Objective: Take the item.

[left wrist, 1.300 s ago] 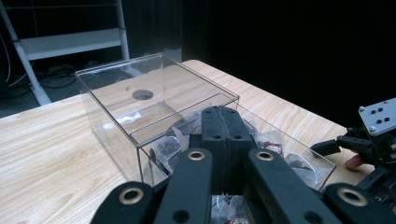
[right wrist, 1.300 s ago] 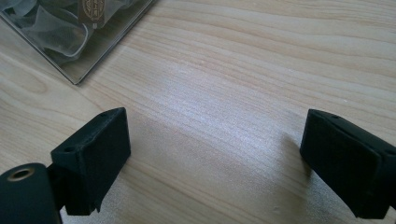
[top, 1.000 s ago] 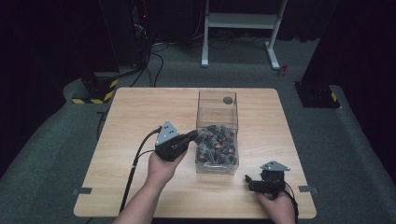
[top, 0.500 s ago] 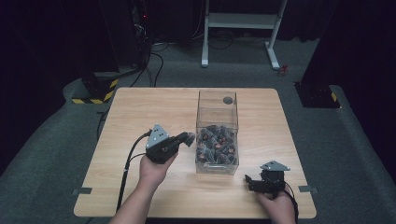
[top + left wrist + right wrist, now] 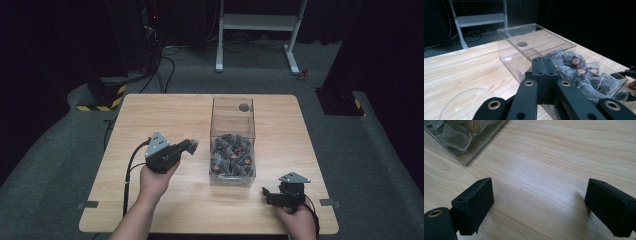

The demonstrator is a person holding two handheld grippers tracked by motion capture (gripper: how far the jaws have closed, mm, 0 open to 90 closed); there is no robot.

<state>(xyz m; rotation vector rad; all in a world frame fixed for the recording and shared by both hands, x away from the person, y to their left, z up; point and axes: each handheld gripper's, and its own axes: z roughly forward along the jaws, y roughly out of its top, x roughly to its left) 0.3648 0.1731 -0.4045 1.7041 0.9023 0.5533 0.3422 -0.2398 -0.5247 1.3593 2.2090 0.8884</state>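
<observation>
A clear plastic box [image 5: 223, 116] stands mid-table, its near half heaped with several dark wrapped packets [image 5: 232, 155]. My left gripper [image 5: 190, 145] hovers just left of the box and points at it. Its jaws are pressed together with nothing visible between them. In the left gripper view the shut left gripper [image 5: 544, 68] sits in front of the box [image 5: 536, 37] and its packets [image 5: 580, 68]. My right gripper [image 5: 266, 194] rests low near the table's front right, open. In the right gripper view the right gripper [image 5: 539, 205] has only bare wood between its jaws.
A dark round spot [image 5: 244, 107] lies at the box's far end. A faint clear curved shape [image 5: 464, 102] shows low beside my left jaws; I cannot tell what it is. The wooden table [image 5: 150, 115] has free room left of the box. Black cables [image 5: 131, 167] trail off the front.
My left gripper has drawn back leftward from the box's side, jaws still shut. The right gripper has kept still.
</observation>
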